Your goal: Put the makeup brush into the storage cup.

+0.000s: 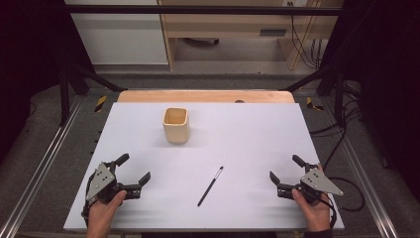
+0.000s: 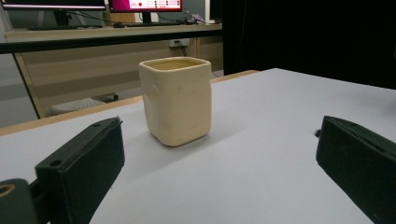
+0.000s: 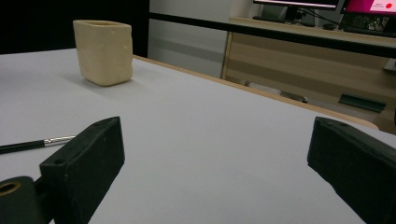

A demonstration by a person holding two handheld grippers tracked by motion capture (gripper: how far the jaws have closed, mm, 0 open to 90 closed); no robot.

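A cream-coloured, square-sided ceramic cup (image 1: 176,125) stood upright on the white table (image 1: 257,129), toward its far edge. Nearer the person than the cup, and a little to its right, lay a slim black brush with a silver ferrule (image 1: 210,186), well apart from the cup. The left gripper (image 1: 132,171) and right gripper (image 1: 285,171) rested at the near corners, each with jaws spread wide and holding nothing.
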